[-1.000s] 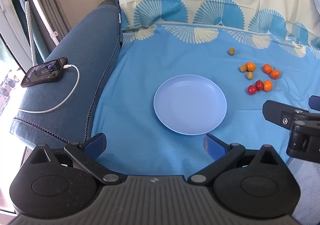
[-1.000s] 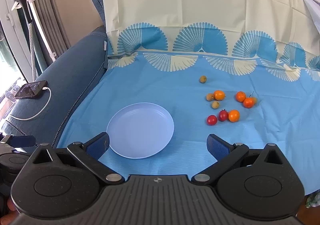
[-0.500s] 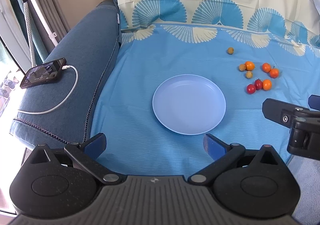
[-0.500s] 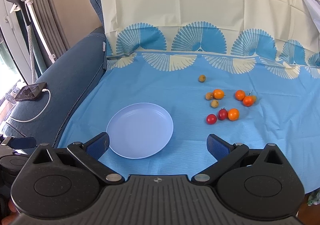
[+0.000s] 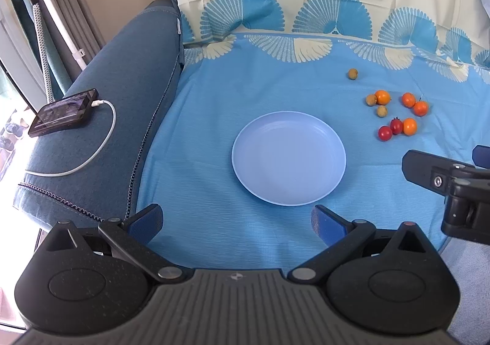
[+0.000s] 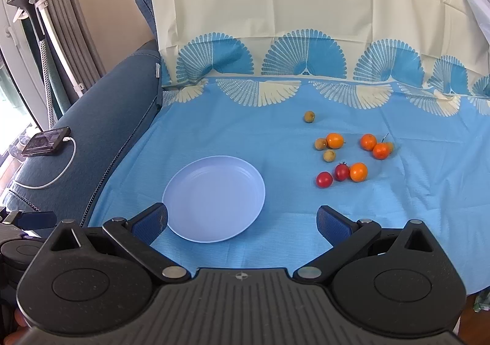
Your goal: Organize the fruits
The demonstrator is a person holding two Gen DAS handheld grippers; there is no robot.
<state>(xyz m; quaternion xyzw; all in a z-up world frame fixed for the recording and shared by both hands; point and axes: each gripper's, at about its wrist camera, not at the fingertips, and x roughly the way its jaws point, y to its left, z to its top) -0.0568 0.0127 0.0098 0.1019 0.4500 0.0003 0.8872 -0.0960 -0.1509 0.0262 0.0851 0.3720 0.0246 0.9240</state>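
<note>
An empty pale blue plate lies on the blue cloth. Right of it and farther back is a loose cluster of small fruits: several orange ones, two red ones and tan ones, with one tan fruit set apart behind. My left gripper hovers open just short of the plate's near rim. My right gripper is open too, over the plate's near right edge, well short of the fruits. The right gripper's body shows at the left view's right edge.
A blue sofa arm runs along the left, with a phone and its white charging cable on it. The cloth climbs the sofa back behind the fruits. A stand and curtains are at the far left.
Both views have shifted slightly; the fruits and plate sit a touch higher in the frames. Both grippers stay open and nothing on the cloth has moved.
</note>
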